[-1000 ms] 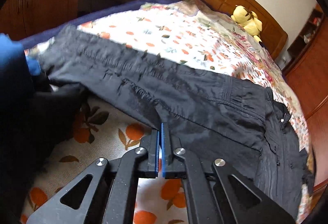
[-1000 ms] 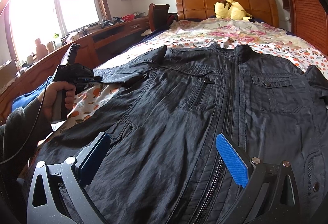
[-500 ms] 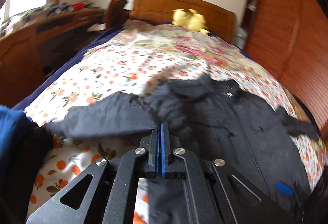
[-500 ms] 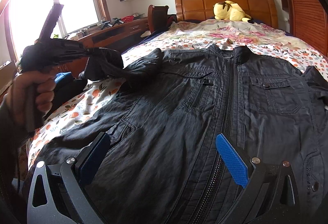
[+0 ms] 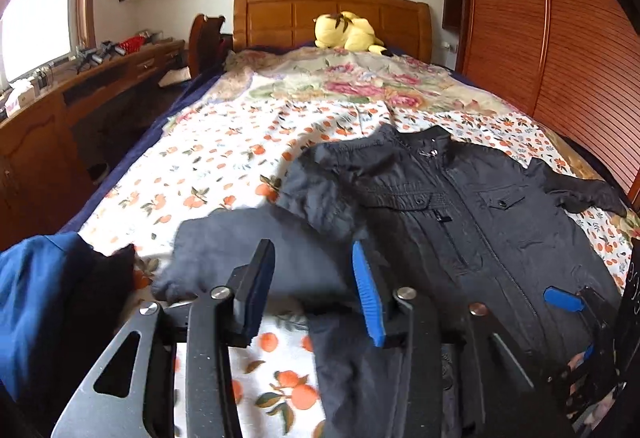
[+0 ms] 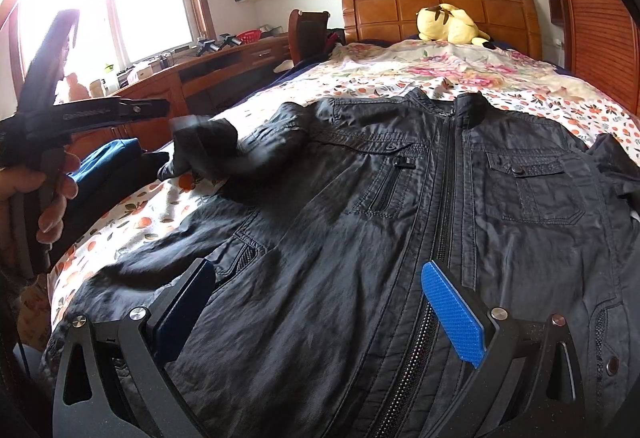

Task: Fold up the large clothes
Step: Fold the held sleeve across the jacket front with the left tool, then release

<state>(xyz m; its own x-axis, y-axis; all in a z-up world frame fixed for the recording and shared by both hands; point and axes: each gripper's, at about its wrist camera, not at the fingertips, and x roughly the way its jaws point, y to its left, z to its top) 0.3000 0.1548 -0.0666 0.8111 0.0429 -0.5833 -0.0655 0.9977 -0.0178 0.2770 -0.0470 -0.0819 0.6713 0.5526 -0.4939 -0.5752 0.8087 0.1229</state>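
A black zip-up jacket (image 6: 400, 205) lies front up on the floral bedsheet (image 5: 224, 157), collar toward the headboard. Its sleeve (image 5: 248, 242) is folded back toward the chest, and the blurred cuff (image 6: 204, 141) hangs just past my left gripper (image 5: 314, 278). That gripper's jaws are opening; the sleeve shows beyond them and no pad presses on it. A hand holds the left gripper (image 6: 156, 105) raised at the bed's left side. My right gripper (image 6: 320, 302) is open over the jacket's lower front beside the zipper, with cloth below it and nothing held. One blue pad (image 5: 560, 298) of it shows at the lower right.
A blue garment (image 5: 36, 294) lies bunched at the bed's left edge. A yellow plush toy (image 5: 348, 33) rests against the wooden headboard (image 5: 332, 9). A wooden desk (image 6: 200, 77) and a chair (image 6: 312, 33) line the left side, and slatted wardrobe doors (image 5: 540, 37) the right.
My left gripper, shut on the sleeve, rose and swung it in toward the jacket's chest, then its jaws parted and the sleeve came free. The right gripper did not move.
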